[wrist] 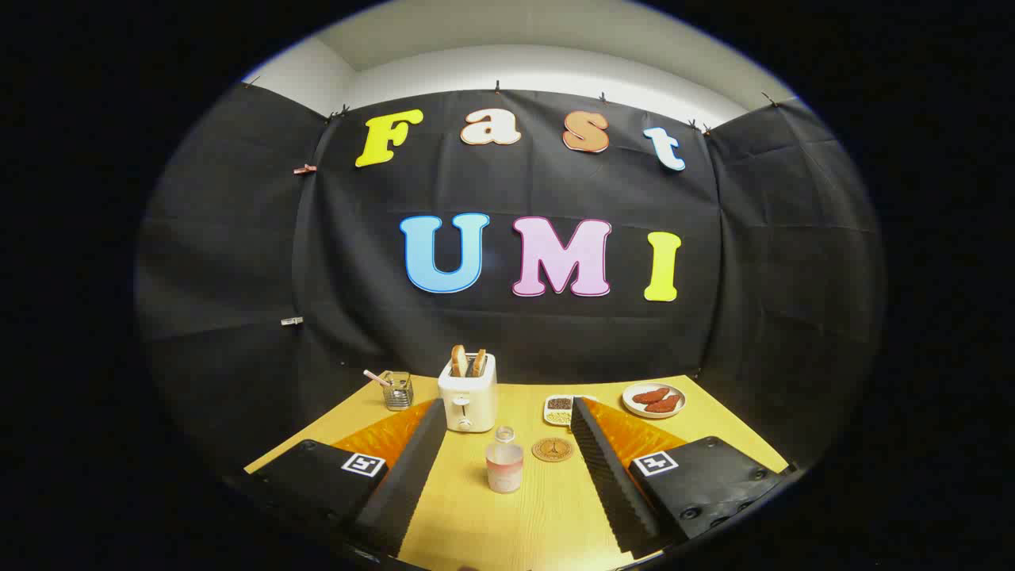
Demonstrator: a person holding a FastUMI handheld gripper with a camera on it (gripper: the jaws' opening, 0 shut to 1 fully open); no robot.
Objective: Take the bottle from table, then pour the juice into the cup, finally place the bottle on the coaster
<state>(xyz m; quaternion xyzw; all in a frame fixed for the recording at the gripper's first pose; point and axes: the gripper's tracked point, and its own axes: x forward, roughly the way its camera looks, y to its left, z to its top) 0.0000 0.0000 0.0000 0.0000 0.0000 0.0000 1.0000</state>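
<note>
The jaws stand wide open, with nothing in them; the gripper (507, 412) hangs over the near edge of the table (523, 523), and its two fingers (404, 468) reach out across the wood. The bottle (504, 460) stands upright between the fingers, not touching either one; it is clear, with pink juice low inside it and no cap that I can make out. Just beyond it and a little to the right lies the coaster (553, 450), round and flat, close to the right finger; bottle and coaster are near each other but apart.

Farther on stands the toaster (468, 392), with two slices of bread (468, 361) poking out of its top; it sits near the back edge, by the tip of the left finger. Left of it, toward the back left corner, is the cup (398, 390), a clear glass with a straw (376, 377) leaning out. Right of the toaster is a small tray (559, 410) with something dark and something pale in it; a plate (653, 400) with two red-brown pieces of food sits near the back right corner.
</note>
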